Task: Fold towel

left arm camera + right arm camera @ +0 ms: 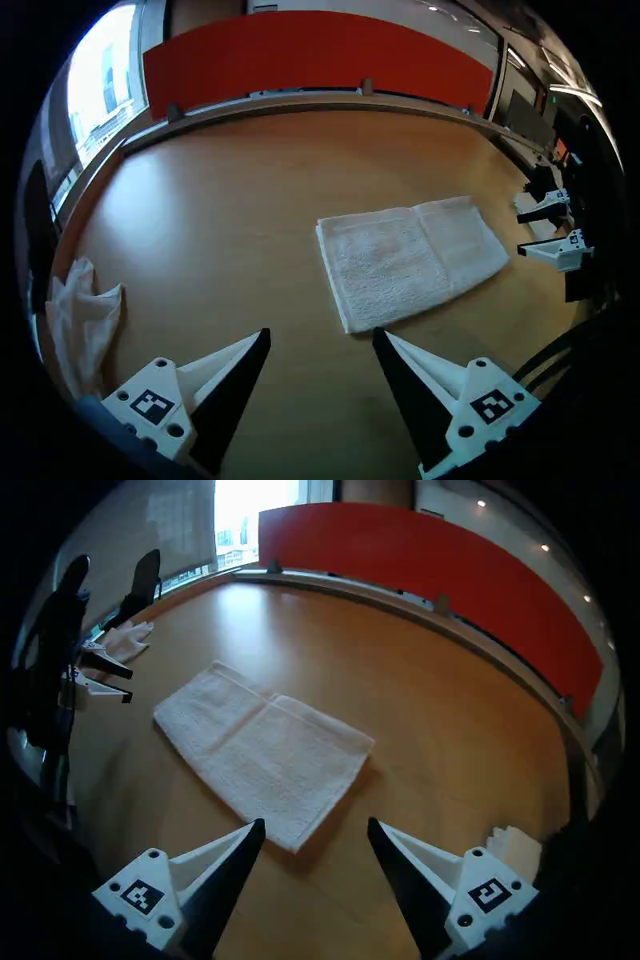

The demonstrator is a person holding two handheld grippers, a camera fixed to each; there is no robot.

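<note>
A white towel [412, 258] lies folded flat on the wooden table [240, 208], with a fold seam across it. My left gripper [320, 336] hovers open just short of the towel's near corner, nothing between its fingers. In the left gripper view the right gripper [552, 232] is seen at the far right edge, open, beyond the towel. In the right gripper view the same towel [260, 748] lies ahead, and my right gripper [314, 824] stands open close to its near edge. The left gripper [104, 676] appears at the far left, open.
A crumpled white cloth [80, 316] sits at the table's left edge, and it shows again as the white cloth [128, 640]. Another white cloth [516, 850] lies at the lower right. A red partition [320, 56] runs along the table's far side. Dark chairs [144, 576] stand by the window.
</note>
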